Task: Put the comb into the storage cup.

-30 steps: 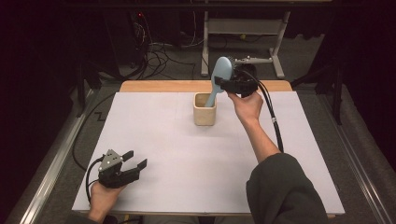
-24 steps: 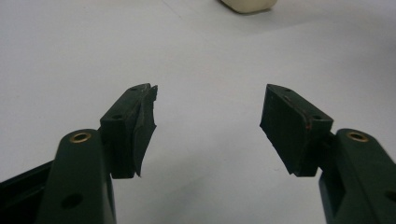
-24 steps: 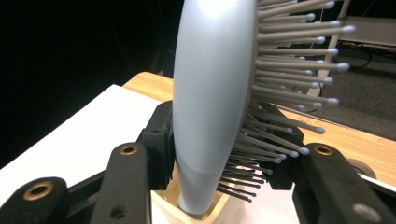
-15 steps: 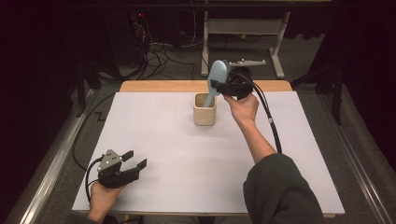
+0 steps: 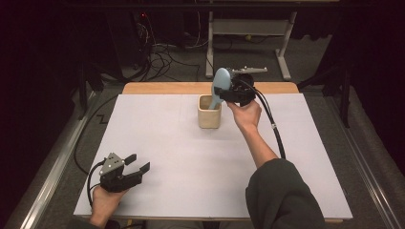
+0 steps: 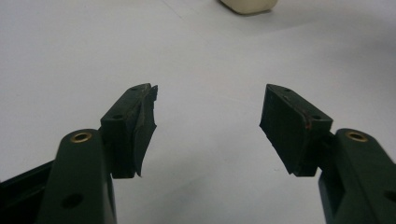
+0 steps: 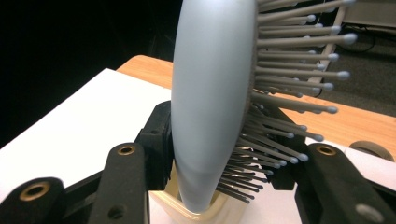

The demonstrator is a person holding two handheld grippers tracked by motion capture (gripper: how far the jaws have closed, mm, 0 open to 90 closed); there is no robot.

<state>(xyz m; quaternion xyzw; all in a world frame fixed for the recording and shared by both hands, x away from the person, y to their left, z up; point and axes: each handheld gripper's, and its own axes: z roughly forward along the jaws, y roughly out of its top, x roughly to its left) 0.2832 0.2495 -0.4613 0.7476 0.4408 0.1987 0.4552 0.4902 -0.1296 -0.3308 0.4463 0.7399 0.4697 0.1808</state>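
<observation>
A light blue hairbrush (image 5: 220,81) stands nearly upright with its handle end down inside a cream square cup (image 5: 209,112) at the table's far middle. My right gripper (image 5: 223,91) is shut on the brush just below its head. In the right gripper view one pad presses the smooth back of the brush (image 7: 210,84) and the other sits in the bristles, with the cup rim (image 7: 201,212) below. My left gripper (image 5: 137,162) rests at the near left of the white table, open with nothing between its jaws (image 6: 208,116). The cup base (image 6: 247,4) lies far ahead of it.
A white sheet (image 5: 157,138) covers the table, with a wooden strip (image 5: 157,88) along the far edge. The right gripper's cable (image 5: 272,126) trails over the table's right half. Beyond the table are floor cables (image 5: 167,52) and a metal stand (image 5: 248,28).
My right hand has sunk a little and shifted slightly left, carrying the hairbrush's handle deeper into the cup. The left hand has stayed put.
</observation>
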